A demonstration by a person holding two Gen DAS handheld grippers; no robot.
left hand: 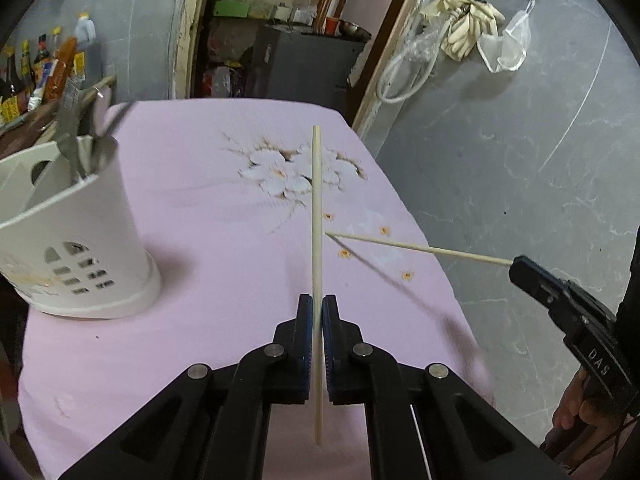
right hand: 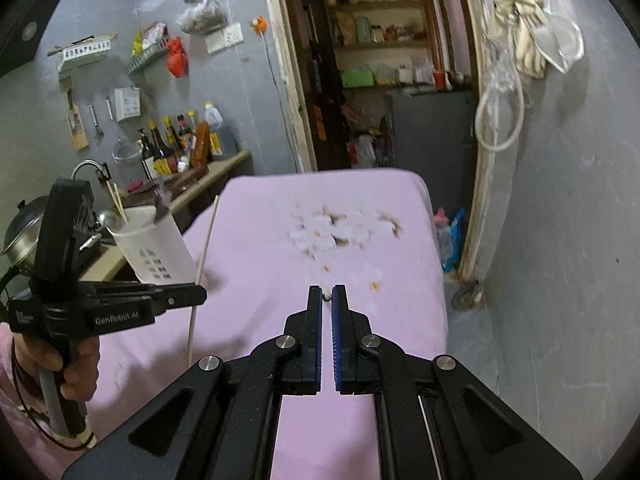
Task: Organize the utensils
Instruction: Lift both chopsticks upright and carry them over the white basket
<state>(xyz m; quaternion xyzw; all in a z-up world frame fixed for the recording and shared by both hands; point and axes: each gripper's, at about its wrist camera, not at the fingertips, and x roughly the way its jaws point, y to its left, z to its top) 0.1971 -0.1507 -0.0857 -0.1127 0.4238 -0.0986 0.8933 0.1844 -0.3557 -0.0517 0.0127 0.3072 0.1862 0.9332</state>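
Here, the left gripper (left hand: 317,308) is squeezed tight on a long pale wooden chopstick (left hand: 316,208), which points straight out past its tips and hangs above the pink flowered tablecloth (left hand: 208,208). The right gripper (right hand: 327,294) is pinched on the end of a second pale wooden chopstick (left hand: 416,247), held over the right edge of the table. Near the left edge stands a white plastic utensil holder with slots (left hand: 76,248), with metal utensils (left hand: 72,136) sticking out of it.
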